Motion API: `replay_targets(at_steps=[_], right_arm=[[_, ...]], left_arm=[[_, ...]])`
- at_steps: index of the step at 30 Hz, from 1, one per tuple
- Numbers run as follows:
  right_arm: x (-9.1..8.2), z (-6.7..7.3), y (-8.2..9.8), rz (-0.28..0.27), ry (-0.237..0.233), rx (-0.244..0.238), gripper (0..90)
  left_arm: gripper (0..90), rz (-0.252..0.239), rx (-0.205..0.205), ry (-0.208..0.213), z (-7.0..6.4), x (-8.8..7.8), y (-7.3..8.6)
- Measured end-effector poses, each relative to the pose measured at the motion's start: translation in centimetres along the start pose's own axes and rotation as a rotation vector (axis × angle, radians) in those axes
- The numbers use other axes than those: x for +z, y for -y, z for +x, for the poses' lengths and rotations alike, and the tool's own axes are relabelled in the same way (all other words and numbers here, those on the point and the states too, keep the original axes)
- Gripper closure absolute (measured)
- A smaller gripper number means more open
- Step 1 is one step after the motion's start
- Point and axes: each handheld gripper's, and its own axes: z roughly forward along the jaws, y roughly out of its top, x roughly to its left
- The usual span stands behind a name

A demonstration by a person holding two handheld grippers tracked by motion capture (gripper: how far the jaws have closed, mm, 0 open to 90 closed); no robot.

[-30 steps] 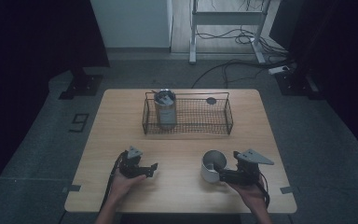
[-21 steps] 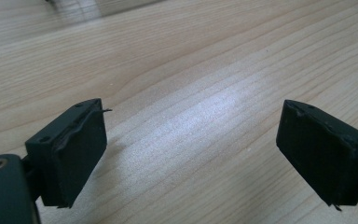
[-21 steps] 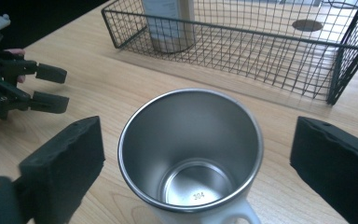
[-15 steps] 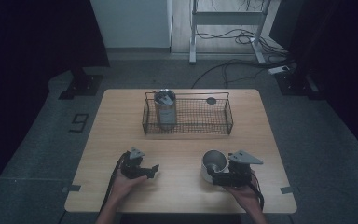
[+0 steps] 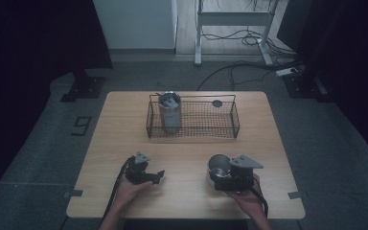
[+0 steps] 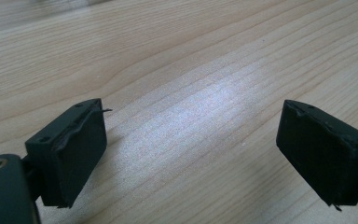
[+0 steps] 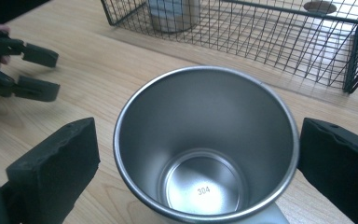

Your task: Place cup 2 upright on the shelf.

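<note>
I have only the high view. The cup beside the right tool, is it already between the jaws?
Observer: Yes. The right gripper view shows the cup between the jaws of the right tool, with a gap at the left jaw, so there is no grip yet.
Operator: Is something inside the cup?
Observer: No, it is empty. Its bottom bears the stamp 304.
Operator: And the left tool?
Observer: In the left gripper view, the jaws of the left tool stand apart over bare table, with nothing between them.
</note>
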Motion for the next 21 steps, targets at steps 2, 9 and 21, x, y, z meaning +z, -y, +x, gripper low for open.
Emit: replay_targets(at_steps=[2, 9, 21], right_arm=[[0.3, 0.1, 0.1, 0.008, 0.003, -0.006, 0.0], [0.9, 0.0, 0.4, 0.032, 0.006, -0.009, 0.0], [1.8, -0.4, 1.0, 0.068, 0.006, -0.023, 6.0]], left_arm=[[8.7, -0.001, 0.0, -0.001, 0.0, 0.0, 0.0], [8.8, 0.002, 0.002, -0.003, 0.0, 0.0, 0.0], [8.8, 0.003, 0.005, -0.006, 0.0, 0.0, 0.0]])
